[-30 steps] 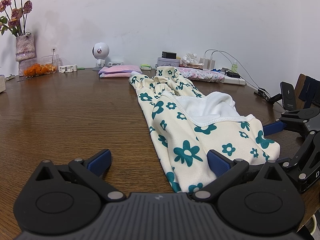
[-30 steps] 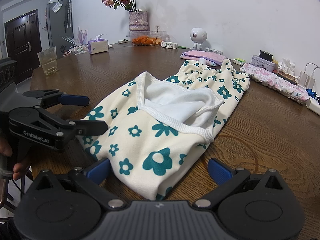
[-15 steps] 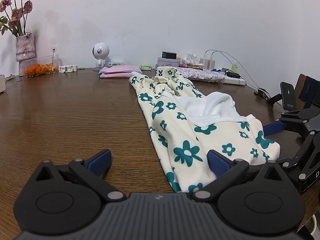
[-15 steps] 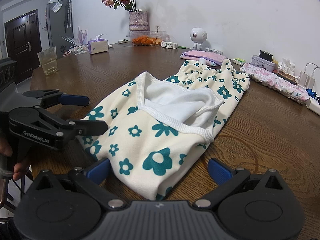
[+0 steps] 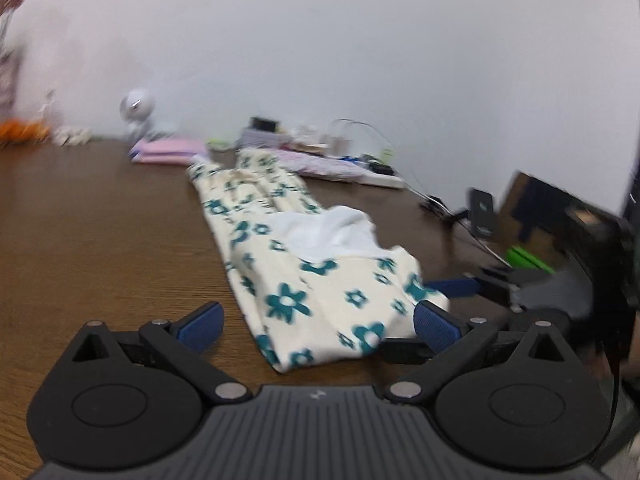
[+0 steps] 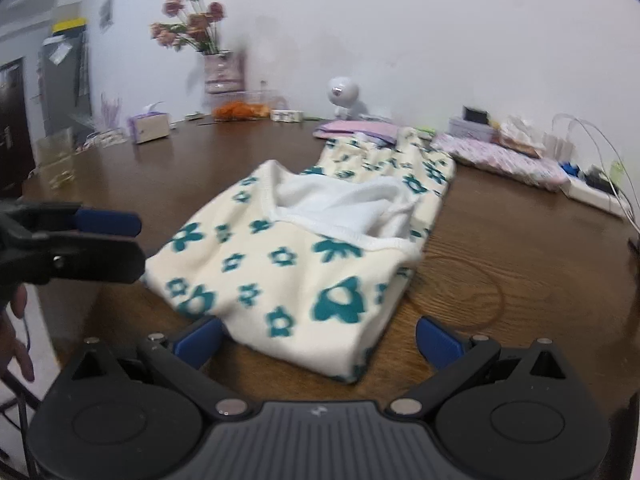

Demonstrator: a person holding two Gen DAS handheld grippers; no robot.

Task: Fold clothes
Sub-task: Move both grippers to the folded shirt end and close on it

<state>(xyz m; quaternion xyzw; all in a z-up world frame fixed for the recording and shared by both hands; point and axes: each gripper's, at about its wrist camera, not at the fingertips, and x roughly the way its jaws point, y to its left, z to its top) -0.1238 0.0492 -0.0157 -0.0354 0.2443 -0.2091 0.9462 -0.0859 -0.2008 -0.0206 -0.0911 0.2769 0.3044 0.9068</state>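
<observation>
A cream garment with teal flowers lies flat along the brown table, its white lining showing at the opening. My left gripper stands open just short of the garment's near hem, holding nothing. My right gripper is also open at the hem's other corner, with its fingers apart on either side of the cloth edge and empty. Each view shows the other gripper's blue fingers beside the garment. Both views are blurred by motion.
A folded pink cloth, a white round toy and a vase of flowers stand at the back. A floral cloth and a power strip with cables lie far right. A tissue box and a glass sit far left.
Both grippers have drawn back and up from the near hem, so bare table now shows between hem and gripper bodies. The garment lies as before.
</observation>
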